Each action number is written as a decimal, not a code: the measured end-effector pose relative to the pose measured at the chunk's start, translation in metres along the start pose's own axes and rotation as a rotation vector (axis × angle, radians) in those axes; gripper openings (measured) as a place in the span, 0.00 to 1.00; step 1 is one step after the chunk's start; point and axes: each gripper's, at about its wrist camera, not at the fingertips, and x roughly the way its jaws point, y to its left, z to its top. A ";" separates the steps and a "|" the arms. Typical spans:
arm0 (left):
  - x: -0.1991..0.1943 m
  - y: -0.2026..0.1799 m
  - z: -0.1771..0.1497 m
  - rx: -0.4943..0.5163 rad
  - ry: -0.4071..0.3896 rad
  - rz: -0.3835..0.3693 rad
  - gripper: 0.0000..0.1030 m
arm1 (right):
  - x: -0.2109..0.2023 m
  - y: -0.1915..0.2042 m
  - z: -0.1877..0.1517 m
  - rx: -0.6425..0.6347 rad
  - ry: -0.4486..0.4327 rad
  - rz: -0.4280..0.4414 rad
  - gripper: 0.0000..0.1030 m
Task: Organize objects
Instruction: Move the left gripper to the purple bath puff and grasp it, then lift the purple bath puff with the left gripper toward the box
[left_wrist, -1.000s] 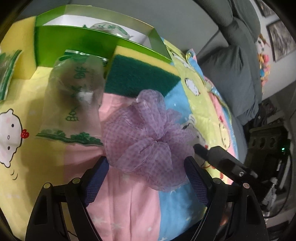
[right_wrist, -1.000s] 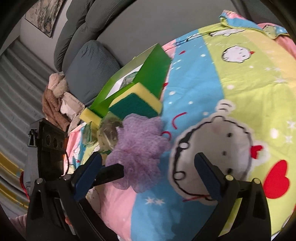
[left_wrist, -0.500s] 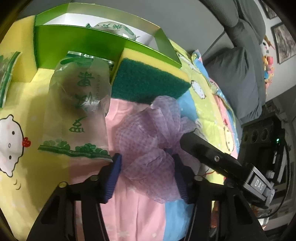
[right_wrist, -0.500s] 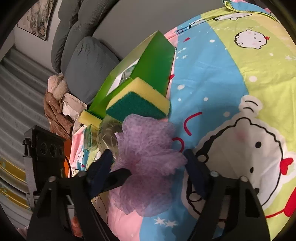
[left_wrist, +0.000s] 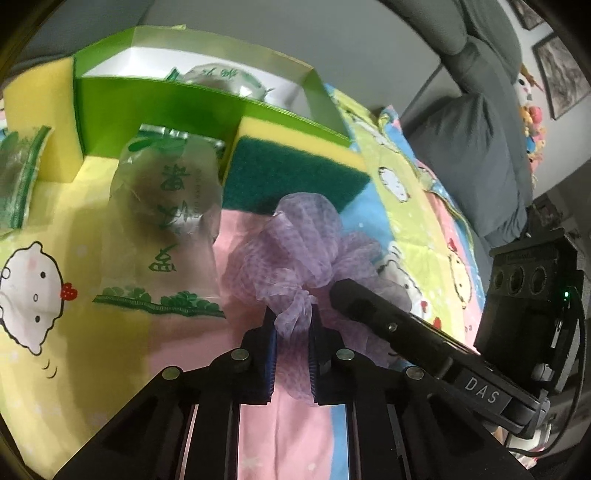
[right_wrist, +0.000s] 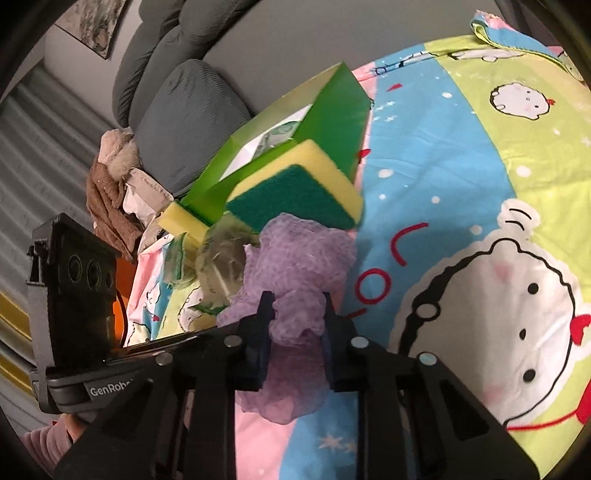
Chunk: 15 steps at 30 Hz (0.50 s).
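Left gripper (left_wrist: 291, 321): jaws drawn in tight, pinching a fold of the purple mesh scrunchie (left_wrist: 306, 240) between the blue pads. Right gripper (right_wrist: 295, 310): also clamped on the same scrunchie, from the opposite side; its finger shows in the left wrist view as a black bar crossing the mesh.

Scrunchie lies on the cartoon-print bedsheet (left_wrist: 74, 350), on a pink stripe, bunched up between the two tools. Just beyond it, touching or nearly so: a yellow sponge with green scouring face (left_wrist: 295, 177). To its left, a clear plastic packet with green print (left_wrist: 166, 229), flat on the sheet. Behind both, an open green box (left_wrist: 155, 107) with another packet inside. A second yellow sponge (left_wrist: 37, 122) stands at the box's left end.

Grey cushions (right_wrist: 188, 110) beyond the bed edge.
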 end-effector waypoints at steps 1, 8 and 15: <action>-0.003 -0.001 -0.001 0.008 -0.007 0.001 0.12 | -0.002 0.003 -0.001 -0.003 -0.006 0.004 0.21; -0.026 -0.011 -0.002 0.035 -0.056 -0.016 0.12 | -0.029 0.028 -0.003 -0.051 -0.067 0.026 0.21; -0.049 -0.021 -0.003 0.075 -0.116 -0.017 0.12 | -0.046 0.058 -0.002 -0.115 -0.094 0.027 0.21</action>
